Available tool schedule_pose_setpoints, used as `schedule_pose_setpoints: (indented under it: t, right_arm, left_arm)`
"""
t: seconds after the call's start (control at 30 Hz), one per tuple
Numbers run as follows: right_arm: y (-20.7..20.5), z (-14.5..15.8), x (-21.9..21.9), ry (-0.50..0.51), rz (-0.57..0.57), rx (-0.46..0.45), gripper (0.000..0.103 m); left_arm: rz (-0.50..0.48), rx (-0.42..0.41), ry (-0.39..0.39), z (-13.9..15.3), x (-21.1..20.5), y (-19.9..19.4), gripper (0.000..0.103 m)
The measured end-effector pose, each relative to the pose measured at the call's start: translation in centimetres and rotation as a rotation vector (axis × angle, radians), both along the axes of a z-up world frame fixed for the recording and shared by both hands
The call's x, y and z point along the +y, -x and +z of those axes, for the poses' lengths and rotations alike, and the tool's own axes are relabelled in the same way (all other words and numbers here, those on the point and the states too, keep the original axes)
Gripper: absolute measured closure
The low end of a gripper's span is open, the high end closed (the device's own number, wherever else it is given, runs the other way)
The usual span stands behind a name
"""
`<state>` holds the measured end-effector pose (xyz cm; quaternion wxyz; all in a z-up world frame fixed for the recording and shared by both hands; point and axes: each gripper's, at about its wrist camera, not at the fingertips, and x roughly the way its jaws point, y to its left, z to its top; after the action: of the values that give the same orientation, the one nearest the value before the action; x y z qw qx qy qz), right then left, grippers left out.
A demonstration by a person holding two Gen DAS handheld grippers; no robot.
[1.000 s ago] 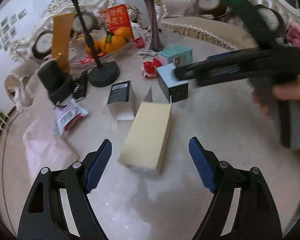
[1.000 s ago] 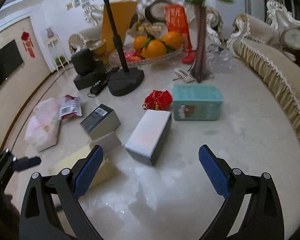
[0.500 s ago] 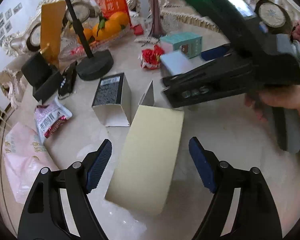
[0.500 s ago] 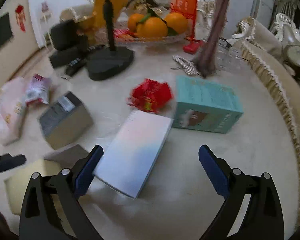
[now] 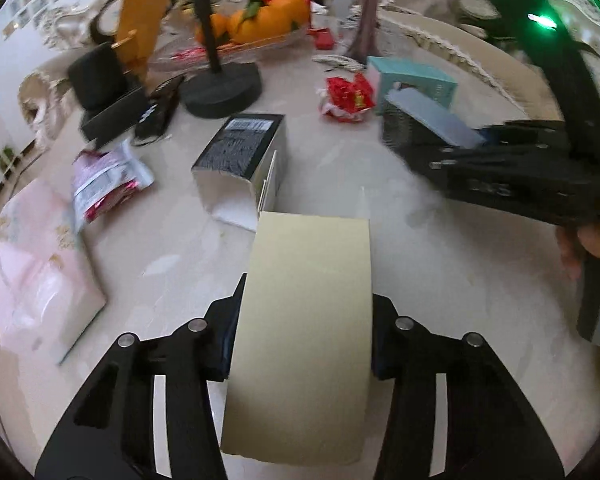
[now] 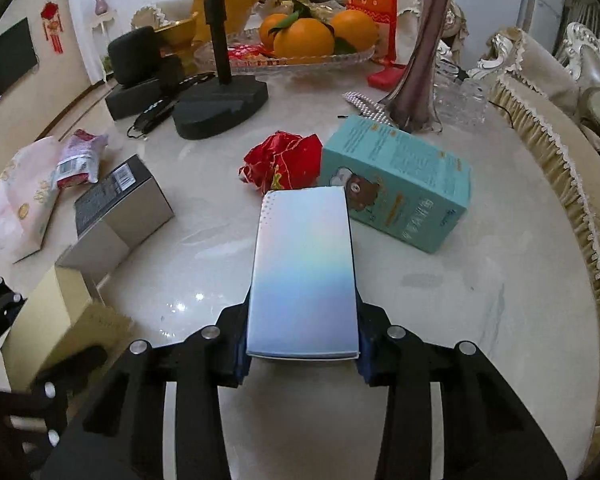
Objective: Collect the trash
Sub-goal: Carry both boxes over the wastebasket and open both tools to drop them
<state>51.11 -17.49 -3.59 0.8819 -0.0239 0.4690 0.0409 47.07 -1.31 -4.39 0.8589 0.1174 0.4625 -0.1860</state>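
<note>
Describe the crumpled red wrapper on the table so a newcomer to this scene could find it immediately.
Start at the glass fruit dish of oranges at the back of the marble table, then come forward past the dark vase stem. The crumpled red wrapper lies against the left end of the teal bear-print box. It is the only crushed, shapeless red item among the boxes.

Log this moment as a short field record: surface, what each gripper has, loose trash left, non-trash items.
surface: pale glossy marble table
left gripper: jaws closing on a flat pale-yellow cardboard box between its fingers
right gripper: jaws closing on a silvery iridescent rectangular box between its fingers
loose trash: teal bear-print carton; crumpled red foil wrapper; open black-and-silver box; pink-and-white snack packet
non-trash: glass tray of oranges; black round-based stand
</note>
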Motion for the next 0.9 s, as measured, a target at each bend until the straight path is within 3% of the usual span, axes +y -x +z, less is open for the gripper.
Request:
schedule_pose_setpoints:
  t: [0.17, 0.4, 0.73, 0.9]
  right_arm:
    - [3.5, 1.7, -1.1, -0.047, 0.012, -0.026, 0.065]
    - [12.5, 4.2, -1.7, -0.129, 0.125, -0.068, 0.065]
    - [32.5, 4.7, -1.4, -0.233, 0.359, -0.088, 0.065]
    - [39.5, 3.7, -2.0, -0.259, 0.380, -0.039, 0.065]
  left_arm:
    - [0.028, -0.018, 0.052, 1.2, 1.3, 3.1, 0.056]
    - [0.064, -0.064, 0.084, 3.4, 2.9, 12.0, 0.056]
    - [0.036, -0.094, 0.130, 4.6, 3.4, 31.1, 0.056]
    - [0.078, -0.068, 0.171, 3.3, 3.6, 39.2, 0.056]
